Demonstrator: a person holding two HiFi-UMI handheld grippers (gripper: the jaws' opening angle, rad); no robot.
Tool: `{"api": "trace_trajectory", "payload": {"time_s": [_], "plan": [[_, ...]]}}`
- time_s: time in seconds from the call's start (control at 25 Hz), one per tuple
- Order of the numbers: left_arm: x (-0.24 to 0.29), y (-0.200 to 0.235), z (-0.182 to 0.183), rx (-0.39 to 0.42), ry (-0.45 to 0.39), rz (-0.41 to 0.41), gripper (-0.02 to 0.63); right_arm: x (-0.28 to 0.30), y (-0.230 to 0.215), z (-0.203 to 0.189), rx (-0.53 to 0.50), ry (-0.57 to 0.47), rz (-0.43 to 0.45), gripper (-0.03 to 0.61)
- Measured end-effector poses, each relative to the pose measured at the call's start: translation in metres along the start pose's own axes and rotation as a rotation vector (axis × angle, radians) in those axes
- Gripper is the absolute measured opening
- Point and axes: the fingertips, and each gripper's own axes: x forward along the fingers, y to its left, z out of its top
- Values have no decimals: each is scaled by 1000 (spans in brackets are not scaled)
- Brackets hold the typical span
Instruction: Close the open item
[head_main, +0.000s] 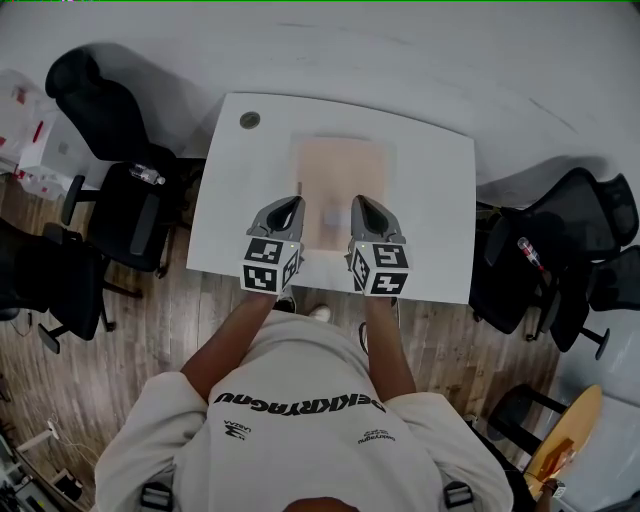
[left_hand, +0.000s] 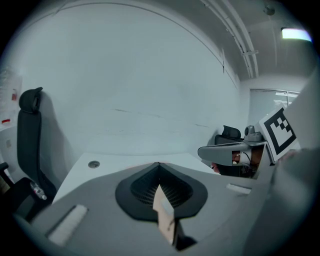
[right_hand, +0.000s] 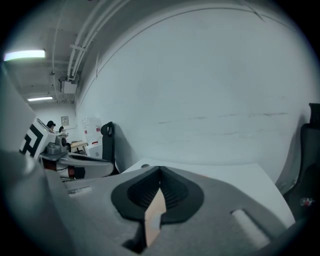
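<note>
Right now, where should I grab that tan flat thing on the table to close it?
Its near edge, approached from the person's side, I'd guess: the tan item lies flat on the white table, with left tool and right tool above that edge.

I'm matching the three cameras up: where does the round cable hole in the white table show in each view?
Head view: the cable hole sits near the white table's far left corner.
Left gripper view: left of centre, on the tabletop beyond the left claw.
Right gripper view: just left of the right claw's tip.
Shared landmark: the black chair left of that corner, seen in all three.
</note>
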Motion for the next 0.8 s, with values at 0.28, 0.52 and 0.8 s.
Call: {"api": "trace_trajectory", "payload": {"time_s": [0.28,0.52,0.8], "plan": [[-5,-5,11,22,-32,2,-3,-6,4,7,-11,-24,12,0],[-9,-9,19,33,-56,4,-3,-12,3,13,-16,-50,13,0],[-12,-9,28,36,-79,6,-3,-15,5,23,-21,-79,11,0]]}}
